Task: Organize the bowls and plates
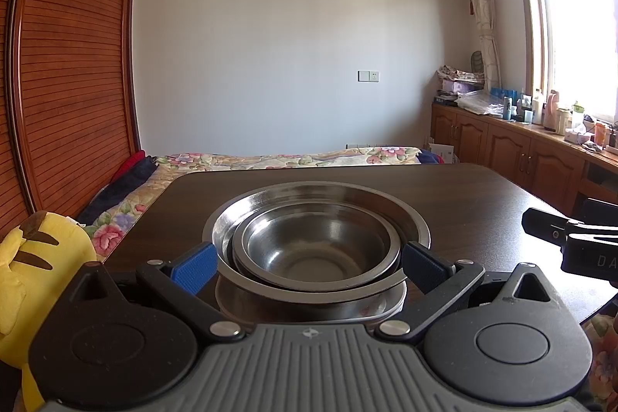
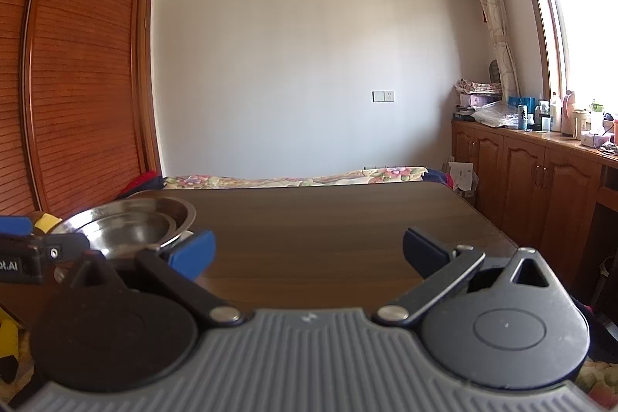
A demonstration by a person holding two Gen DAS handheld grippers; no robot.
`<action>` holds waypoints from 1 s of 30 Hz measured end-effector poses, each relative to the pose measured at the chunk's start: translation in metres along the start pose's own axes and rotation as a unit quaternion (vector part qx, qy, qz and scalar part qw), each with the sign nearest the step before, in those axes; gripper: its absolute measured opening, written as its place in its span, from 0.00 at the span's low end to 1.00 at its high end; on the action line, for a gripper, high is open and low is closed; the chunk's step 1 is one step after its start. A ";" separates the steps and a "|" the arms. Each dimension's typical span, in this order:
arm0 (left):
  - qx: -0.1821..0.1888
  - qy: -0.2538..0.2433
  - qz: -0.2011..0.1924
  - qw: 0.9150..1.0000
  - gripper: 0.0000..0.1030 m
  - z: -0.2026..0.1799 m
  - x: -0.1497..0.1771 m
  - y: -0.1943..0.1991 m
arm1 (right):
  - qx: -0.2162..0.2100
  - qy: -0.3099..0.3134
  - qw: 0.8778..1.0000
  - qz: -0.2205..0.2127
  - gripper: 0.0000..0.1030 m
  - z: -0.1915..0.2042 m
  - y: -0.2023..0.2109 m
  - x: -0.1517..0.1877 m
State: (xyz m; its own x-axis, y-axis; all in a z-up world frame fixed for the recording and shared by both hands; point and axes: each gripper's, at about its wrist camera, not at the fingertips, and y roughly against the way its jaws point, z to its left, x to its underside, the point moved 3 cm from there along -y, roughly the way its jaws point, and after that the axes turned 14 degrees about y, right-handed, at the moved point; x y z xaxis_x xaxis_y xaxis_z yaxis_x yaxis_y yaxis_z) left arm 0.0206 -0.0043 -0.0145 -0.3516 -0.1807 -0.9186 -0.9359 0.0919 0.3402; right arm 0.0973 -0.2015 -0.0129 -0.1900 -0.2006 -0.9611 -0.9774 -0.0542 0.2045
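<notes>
i take the stack of steel dishes (image 1: 316,242) as my landmark; it sits on the dark wooden table (image 1: 483,203), toward the table's left side, with a small bowl (image 1: 314,248) nested inside a larger bowl (image 1: 247,215) and what looks like a flat plate (image 1: 380,304) underneath them; nesting them like this is, i judge, the point of the job, so the organizing looks close to done; my left gripper (image 1: 307,263) has its blue pads spread wide to either side of the stack's near rim, the left pad (image 1: 193,267) and the right pad just beside the rims, and i cannot tell whether either touches; it has hold of nothing that i can see; i read this stance as bracketing the stack, either to steady it or to let it go; my right gripper (image 2: 307,251) hangs to the right of the stack, jaws wide apart and empty, over bare tabletop; right of the stack the table is open all the way to its far and right edges, so there is free room to slide or withdraw that way; left of the stack the table edge is near, with a yellow plush toy (image 1: 34,257) and the floral bedding (image 1: 127,207) just past it, so i would avoid any push in that direction.
</notes>
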 end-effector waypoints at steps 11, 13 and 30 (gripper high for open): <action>0.000 0.000 0.000 1.000 1.00 0.000 0.000 0.000 | 0.001 -0.001 1.000 0.001 1.00 -0.001 -0.001 0.000; 0.000 0.000 0.000 1.000 1.00 0.000 0.000 0.000 | 0.000 -0.001 1.000 0.001 1.00 -0.001 -0.001 0.000; -0.002 -0.001 0.003 1.000 1.00 0.002 0.001 -0.002 | 0.001 -0.001 1.000 0.003 1.00 -0.003 -0.001 0.000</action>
State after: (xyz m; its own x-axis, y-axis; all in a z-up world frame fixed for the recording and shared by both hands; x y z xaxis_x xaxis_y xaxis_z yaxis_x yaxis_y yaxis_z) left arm 0.0223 -0.0030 -0.0162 -0.3563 -0.1783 -0.9172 -0.9342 0.0886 0.3457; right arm 0.0984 -0.2045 -0.0121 -0.1951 -0.1990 -0.9604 -0.9765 -0.0515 0.2091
